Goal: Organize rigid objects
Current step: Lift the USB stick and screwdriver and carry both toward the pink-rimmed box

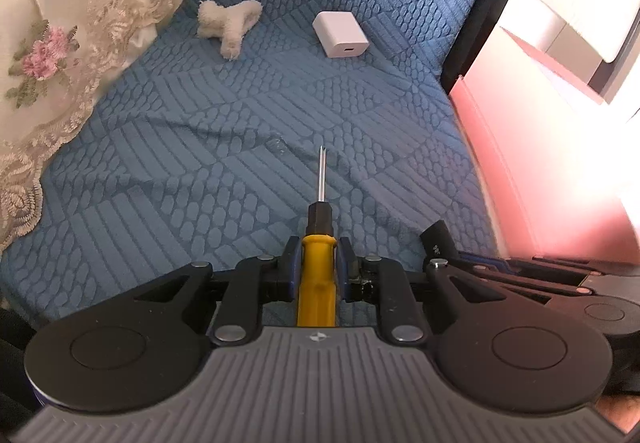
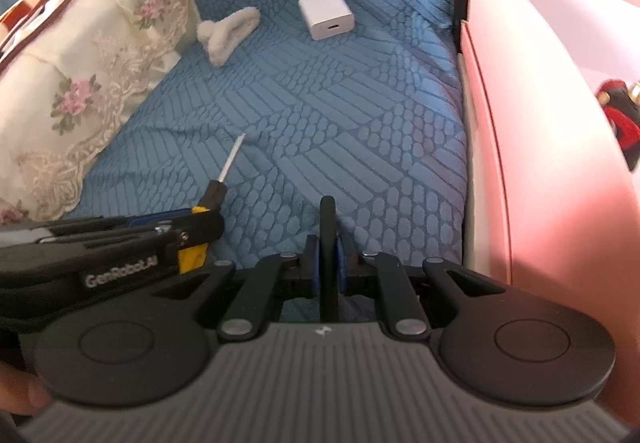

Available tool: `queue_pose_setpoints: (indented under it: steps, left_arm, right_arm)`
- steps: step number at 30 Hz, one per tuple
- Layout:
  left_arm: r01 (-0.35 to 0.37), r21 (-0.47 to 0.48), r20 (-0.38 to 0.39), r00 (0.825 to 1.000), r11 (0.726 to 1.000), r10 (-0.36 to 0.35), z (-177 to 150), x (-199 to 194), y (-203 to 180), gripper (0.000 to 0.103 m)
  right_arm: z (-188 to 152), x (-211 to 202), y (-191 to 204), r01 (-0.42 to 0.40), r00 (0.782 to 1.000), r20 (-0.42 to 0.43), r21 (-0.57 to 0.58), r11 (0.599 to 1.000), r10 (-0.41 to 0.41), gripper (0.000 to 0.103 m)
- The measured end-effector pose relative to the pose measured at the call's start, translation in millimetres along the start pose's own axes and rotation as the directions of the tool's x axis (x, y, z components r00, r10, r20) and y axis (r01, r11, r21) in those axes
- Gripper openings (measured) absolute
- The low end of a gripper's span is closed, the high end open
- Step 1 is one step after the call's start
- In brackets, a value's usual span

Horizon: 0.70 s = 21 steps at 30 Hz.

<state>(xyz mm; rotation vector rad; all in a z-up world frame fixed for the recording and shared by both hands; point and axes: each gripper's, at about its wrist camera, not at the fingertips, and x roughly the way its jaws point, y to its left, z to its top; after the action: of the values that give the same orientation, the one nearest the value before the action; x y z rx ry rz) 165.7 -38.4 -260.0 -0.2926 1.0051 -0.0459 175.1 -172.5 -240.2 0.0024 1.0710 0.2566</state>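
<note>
My left gripper [image 1: 318,259] is shut on a yellow-handled screwdriver [image 1: 316,283]; its black collar and thin metal shaft point forward above the blue quilted bed cover [image 1: 240,123]. The screwdriver also shows in the right wrist view [image 2: 218,187], at the left. My right gripper [image 2: 328,247] is shut on a thin flat black object [image 2: 328,227] that stands on edge between the pads; its end shows in the left wrist view [image 1: 438,239]. A white charger cube [image 1: 340,33] lies on the cover farther away, also in the right wrist view [image 2: 326,19].
A cream fluffy toy [image 1: 230,21] lies left of the charger. A floral lace pillow [image 1: 60,43] fills the left side. A pink open box [image 2: 540,103] stands beside the bed on the right, with red and black items [image 2: 620,119] inside.
</note>
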Motion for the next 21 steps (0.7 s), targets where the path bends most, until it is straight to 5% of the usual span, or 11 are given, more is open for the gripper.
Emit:
queue_pose_setpoints:
  steps: [9,21]
  left_arm:
    - [0.063,-0.036,0.018,0.998,0.997,-0.063,4,-21,0,0.021]
    - [0.094,-0.027,0.035,0.995,0.995,-0.093,19,-51,-23,0.021]
  right_arm:
    - [-1,-17,4,0.035,0.999,0.019,-0.059,0.998,-0.034,0.012]
    - [6,-60,-3,-0.019,0.998,0.054,-0.027,0.999,0.020,0.012]
